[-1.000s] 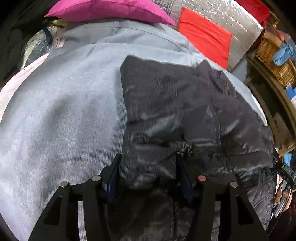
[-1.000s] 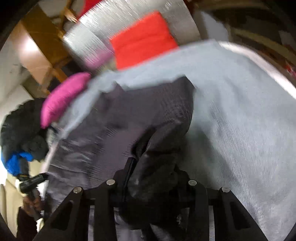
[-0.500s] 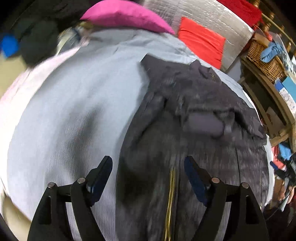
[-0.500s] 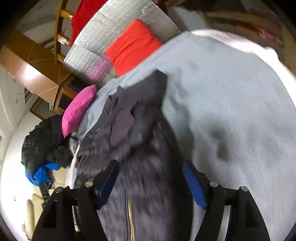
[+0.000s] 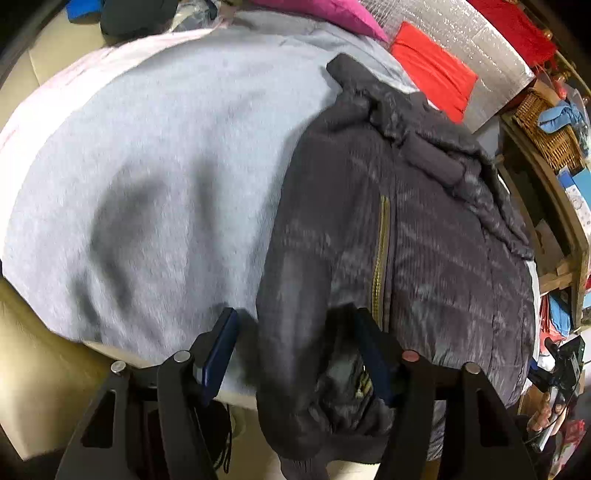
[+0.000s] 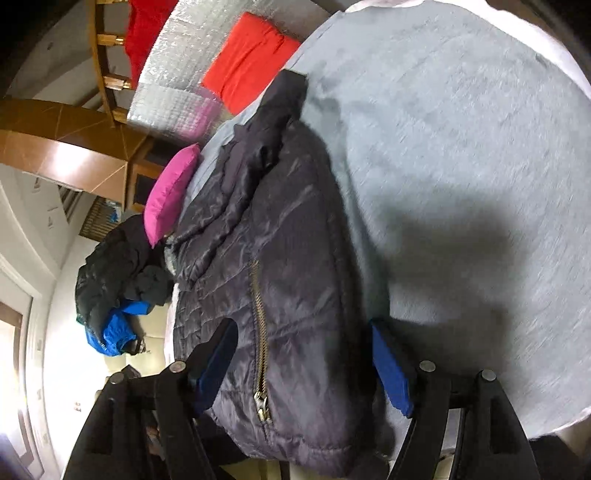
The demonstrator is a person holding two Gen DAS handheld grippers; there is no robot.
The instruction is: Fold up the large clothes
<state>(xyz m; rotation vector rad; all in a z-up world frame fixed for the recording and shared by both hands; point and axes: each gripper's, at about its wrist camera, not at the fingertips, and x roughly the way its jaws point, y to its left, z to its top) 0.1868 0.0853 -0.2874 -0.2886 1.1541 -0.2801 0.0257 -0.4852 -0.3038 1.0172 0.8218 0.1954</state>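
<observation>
A dark grey quilted jacket (image 5: 424,229) with a brass zipper (image 5: 382,254) lies lengthwise on the grey blanket (image 5: 166,155). Its hem hangs over the bed's near edge. My left gripper (image 5: 295,332) straddles the hem's left corner. Its jaws are closing, and the left pad (image 5: 219,350) is still apart from the cloth. In the right wrist view the jacket (image 6: 288,258) runs away from me, zipper (image 6: 260,332) up. My right gripper (image 6: 303,332) stands open around the hem, and its blue pads (image 6: 391,369) do not press on the fabric.
A pink pillow (image 5: 325,14), a red pillow (image 5: 432,70) and a silver foil panel (image 5: 472,40) stand at the bed's head. A wooden shelf with a wicker basket (image 5: 550,136) flanks the right side. Dark and blue clothes (image 6: 110,288) are piled on a beige seat.
Both grippers were shut on bunched folds of the jacket, then let go and drew back to the bed's near edge. The jacket now lies flat with its zipper showing.
</observation>
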